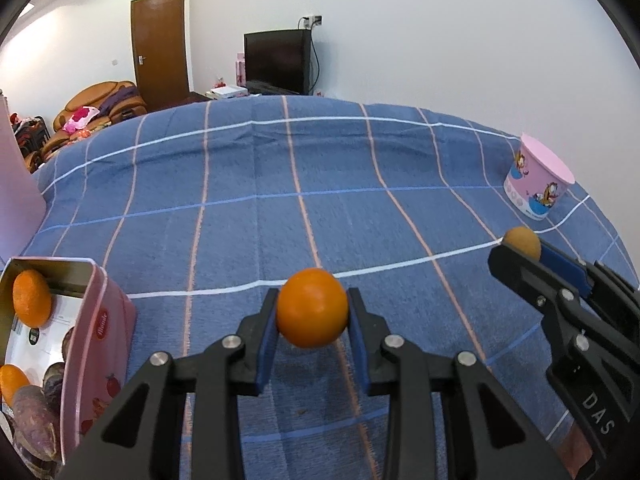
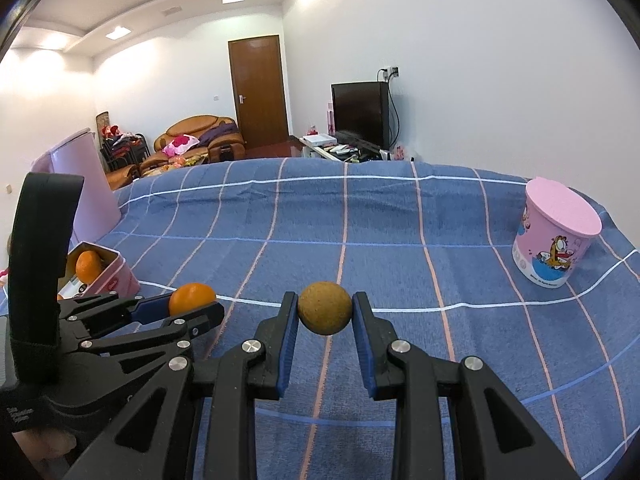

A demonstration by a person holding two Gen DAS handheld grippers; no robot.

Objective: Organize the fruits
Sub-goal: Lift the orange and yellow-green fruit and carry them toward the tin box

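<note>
My left gripper [image 1: 312, 307] is shut on an orange [image 1: 312, 307] and holds it above the blue checked cloth; it also shows in the right wrist view [image 2: 192, 300]. My right gripper [image 2: 325, 307] is shut on a round brown fruit [image 2: 325, 307], which also shows in the left wrist view [image 1: 522, 241]. A pink open tin [image 1: 98, 344] at the left holds two oranges [image 1: 32, 298] and purple sweet potatoes [image 1: 34, 420]. The tin also appears in the right wrist view [image 2: 116, 280].
A pink cartoon cup with a lid [image 2: 556, 236] stands at the right on the cloth [image 2: 360, 240]; it also shows in the left wrist view [image 1: 538, 182]. A tall pink container [image 2: 80, 184] stands at the far left behind the tin.
</note>
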